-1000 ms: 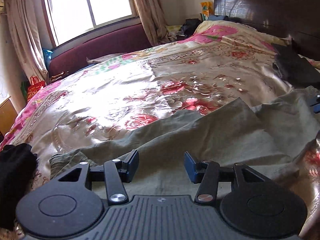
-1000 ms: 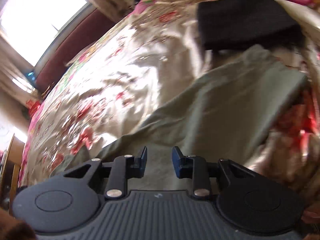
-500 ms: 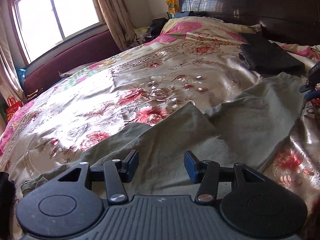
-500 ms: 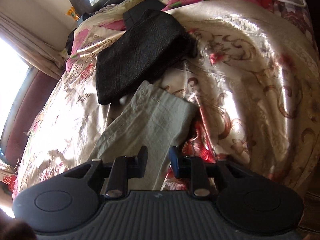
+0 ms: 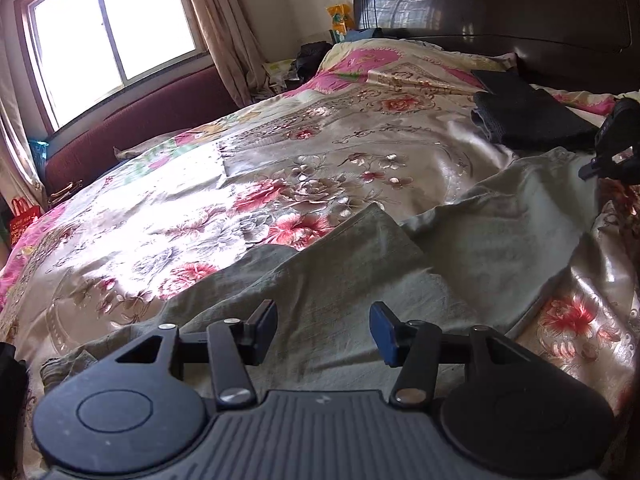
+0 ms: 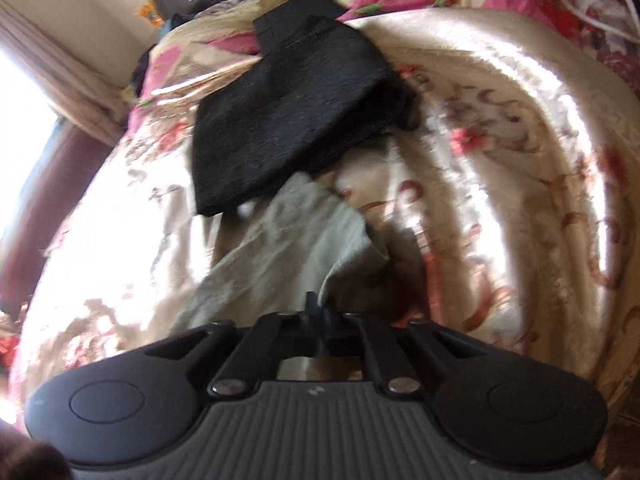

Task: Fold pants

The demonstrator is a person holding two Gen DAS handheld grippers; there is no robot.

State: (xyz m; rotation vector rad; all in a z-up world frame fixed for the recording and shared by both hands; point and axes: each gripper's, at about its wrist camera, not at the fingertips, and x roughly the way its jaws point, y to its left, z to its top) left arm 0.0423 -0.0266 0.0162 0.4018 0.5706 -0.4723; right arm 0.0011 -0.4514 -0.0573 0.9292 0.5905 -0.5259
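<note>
Olive-green pants (image 5: 360, 280) lie spread and wrinkled across the flowered bedspread (image 5: 200, 200). My left gripper (image 5: 323, 330) hovers just above their near part, jaws open with only flat cloth below the gap. In the right wrist view one leg end of the pants (image 6: 288, 248) runs up to my right gripper (image 6: 318, 314), whose jaws are shut on the edge of that cloth. In the left wrist view the right gripper (image 5: 616, 148) shows at the right border, by the far leg end.
A folded black garment (image 5: 528, 120) (image 6: 288, 120) lies just beyond the leg end, near the dark headboard (image 5: 500, 20). More dark cloth (image 5: 10, 380) sits at the bed's left edge. A window (image 5: 108, 28) and a maroon bench stand beyond the bed.
My right gripper swung over to the leg end and its jaws closed onto the cloth edge. My left gripper turned toward the headboard and stayed open.
</note>
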